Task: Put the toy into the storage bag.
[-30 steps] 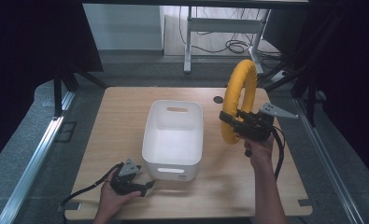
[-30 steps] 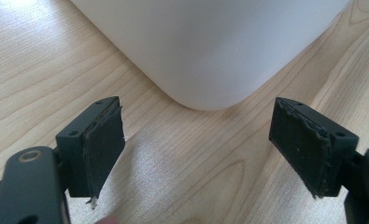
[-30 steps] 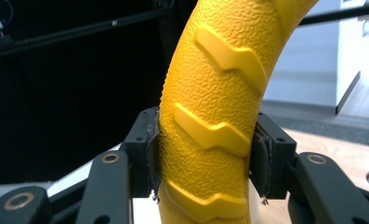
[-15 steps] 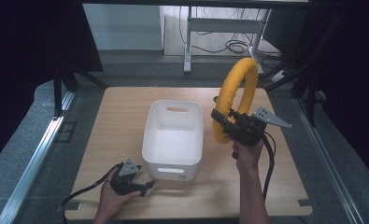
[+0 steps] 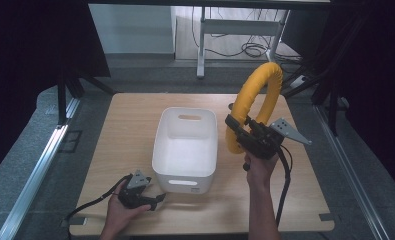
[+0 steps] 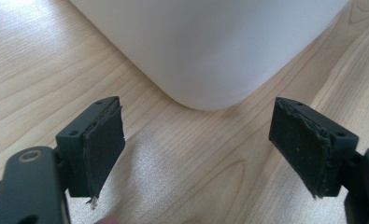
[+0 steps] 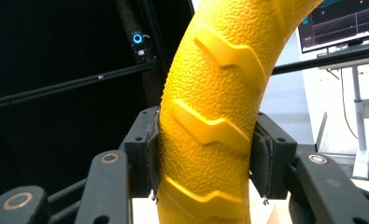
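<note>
From the high view, the right gripper (image 5: 240, 134) holds the yellow ring (image 5: 252, 102) upright just right of the white bin (image 5: 185, 150); carry it over the rim before lowering. Left gripper view: left gripper (image 6: 198, 144) jaws released over the counter (image 6: 37, 60). Right gripper view: jaws clenched on the ring, probably firmly.

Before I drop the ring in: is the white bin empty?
Empty: the high view shows the white bin's bare inside; yellow ring is outside, above the table.
</note>
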A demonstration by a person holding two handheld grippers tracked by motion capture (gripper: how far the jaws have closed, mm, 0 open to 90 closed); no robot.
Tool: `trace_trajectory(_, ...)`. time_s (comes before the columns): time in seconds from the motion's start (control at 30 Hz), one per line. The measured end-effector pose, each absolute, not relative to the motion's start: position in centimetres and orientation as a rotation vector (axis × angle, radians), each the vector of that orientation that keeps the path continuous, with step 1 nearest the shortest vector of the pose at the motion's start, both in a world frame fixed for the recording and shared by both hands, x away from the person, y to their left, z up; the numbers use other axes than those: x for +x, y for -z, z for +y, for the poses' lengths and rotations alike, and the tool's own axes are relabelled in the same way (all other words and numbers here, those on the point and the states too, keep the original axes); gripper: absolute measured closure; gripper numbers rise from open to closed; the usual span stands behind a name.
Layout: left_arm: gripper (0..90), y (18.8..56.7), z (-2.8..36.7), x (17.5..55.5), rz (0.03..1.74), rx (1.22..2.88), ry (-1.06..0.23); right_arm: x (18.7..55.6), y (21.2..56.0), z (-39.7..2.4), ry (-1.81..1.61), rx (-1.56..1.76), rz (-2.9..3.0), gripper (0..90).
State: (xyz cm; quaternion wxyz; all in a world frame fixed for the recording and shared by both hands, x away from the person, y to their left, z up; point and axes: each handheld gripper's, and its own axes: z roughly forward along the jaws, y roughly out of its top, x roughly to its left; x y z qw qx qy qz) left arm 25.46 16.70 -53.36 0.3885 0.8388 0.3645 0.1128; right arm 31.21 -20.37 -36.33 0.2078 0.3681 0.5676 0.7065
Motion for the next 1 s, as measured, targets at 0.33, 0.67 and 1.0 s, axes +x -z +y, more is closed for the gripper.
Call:
trace_trajectory(0.33, 18.1, 53.4, 16.7, 25.4, 0.927, 2.138, -0.284, 29.8, 35.4, -18.6, -1.956, 0.986, 1.482, 50.6)
trace_trajectory(0.67, 18.1, 53.3, 16.8, 25.4, 0.925, 2.137, -0.286, 29.0, 34.4, -15.8, -1.932, 0.921, 1.464, 50.5)
trace_trajectory(1.0, 18.1, 53.3, 16.8, 25.4, 0.927, 2.136, -0.286, 28.7, 33.3, -13.4, -1.948, 0.877, 1.472, 50.4)
